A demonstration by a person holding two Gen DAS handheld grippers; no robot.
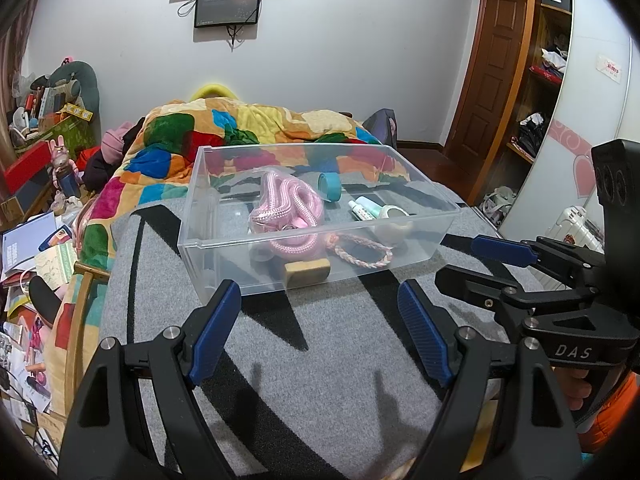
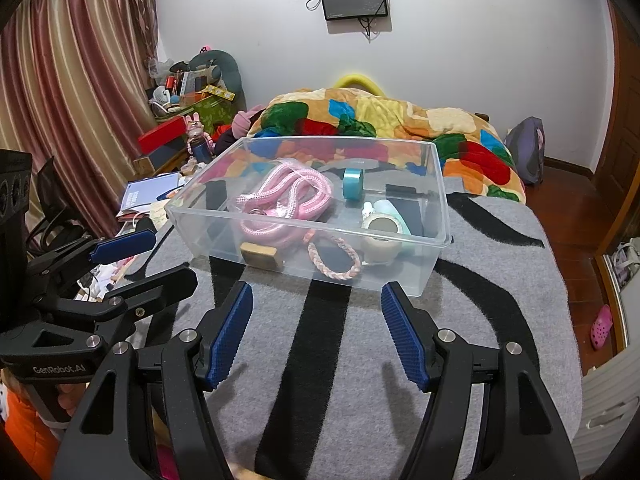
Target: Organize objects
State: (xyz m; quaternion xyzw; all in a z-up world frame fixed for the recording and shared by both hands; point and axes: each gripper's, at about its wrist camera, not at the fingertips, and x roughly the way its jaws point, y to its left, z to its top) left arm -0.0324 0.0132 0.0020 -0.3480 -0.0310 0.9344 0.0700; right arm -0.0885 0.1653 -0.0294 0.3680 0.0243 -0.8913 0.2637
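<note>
Grey blanket (image 2: 500,320); clear bin (image 2: 436,216) wall blurs tube (image 2: 386,210), tape roll (image 2: 382,236).

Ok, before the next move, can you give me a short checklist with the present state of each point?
1. Left hand-held gripper open and empty: ok.
2. Right hand-held gripper open and empty: ok.
3. Clear plastic bin upright on the grey striped blanket: ok.
4. Pink rope, blue tape roll, braided bracelet, wooden block, beige tape roll and tube inside the bin: ok.
5. Loose items on the blanket near the bin: none visible, ok.
6. Items left behind the bin: cannot tell.
</note>
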